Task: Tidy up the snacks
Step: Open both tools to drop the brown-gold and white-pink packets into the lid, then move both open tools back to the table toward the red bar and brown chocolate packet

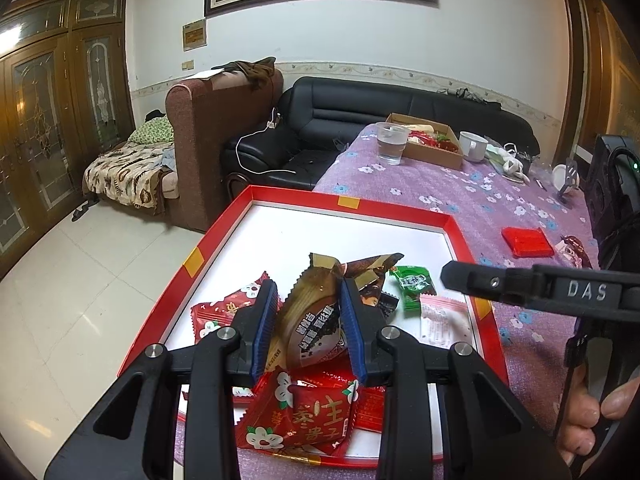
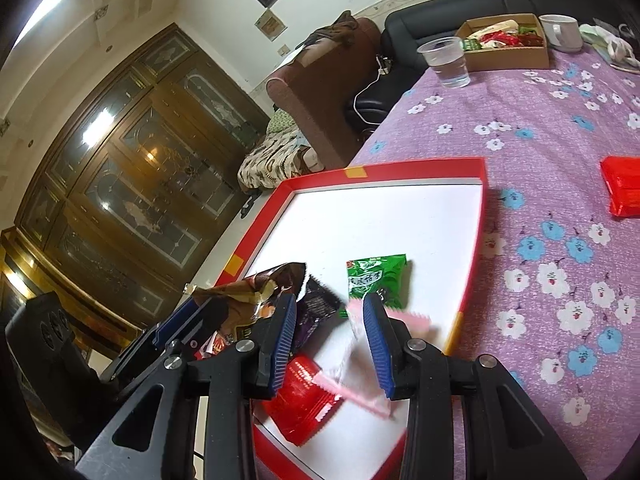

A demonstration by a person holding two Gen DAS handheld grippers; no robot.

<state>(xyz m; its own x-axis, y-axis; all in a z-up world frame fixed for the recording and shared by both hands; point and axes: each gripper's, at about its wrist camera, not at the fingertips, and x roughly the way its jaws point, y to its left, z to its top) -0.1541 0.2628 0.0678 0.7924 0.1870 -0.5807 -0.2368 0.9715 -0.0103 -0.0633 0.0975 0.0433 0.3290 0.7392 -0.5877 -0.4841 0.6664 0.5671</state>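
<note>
My left gripper (image 1: 308, 332) pinches a brown-and-gold foil snack packet (image 1: 310, 320) between its blue pads, just above the red-rimmed white tray (image 1: 352, 236) of snacks. My right gripper (image 2: 330, 340) has its fingers spread over a pink-edged white wrapper (image 2: 352, 364) beside a green snack packet (image 2: 376, 280) in the tray.
</note>
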